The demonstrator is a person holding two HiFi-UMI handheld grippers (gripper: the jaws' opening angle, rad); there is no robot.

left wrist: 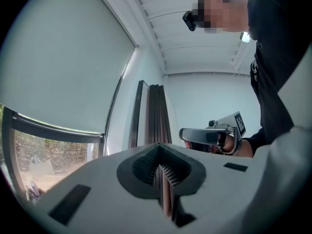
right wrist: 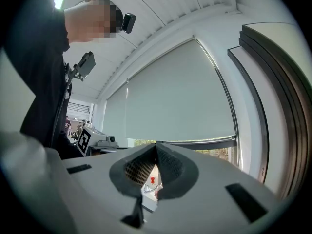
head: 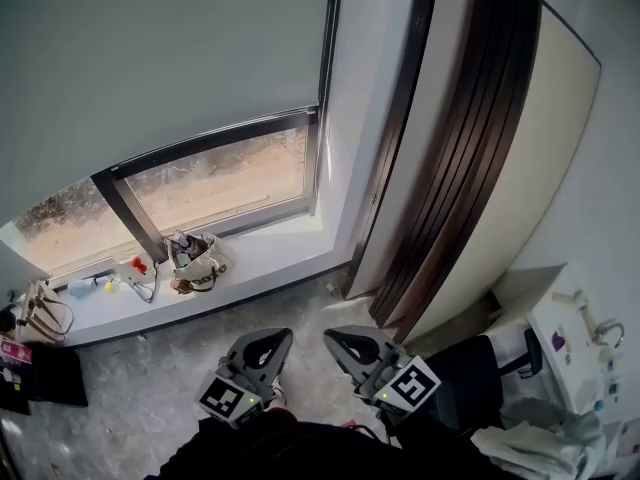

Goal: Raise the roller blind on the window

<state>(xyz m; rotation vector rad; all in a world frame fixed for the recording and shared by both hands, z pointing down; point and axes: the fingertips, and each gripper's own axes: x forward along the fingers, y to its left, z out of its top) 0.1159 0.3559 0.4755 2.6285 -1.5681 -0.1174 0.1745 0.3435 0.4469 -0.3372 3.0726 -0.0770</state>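
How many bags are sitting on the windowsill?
2. One bag sits near the middle of the windowsill; the other bag is at its far left end. More could be hidden beyond the picture's edge.

Left gripper [head: 266, 340] at 7 o'clock and right gripper [head: 348, 338] at 5 o'clock of the head view, held side by side, tips converging toward 12 o'clock. Both jaw pairs are pressed together, empty.
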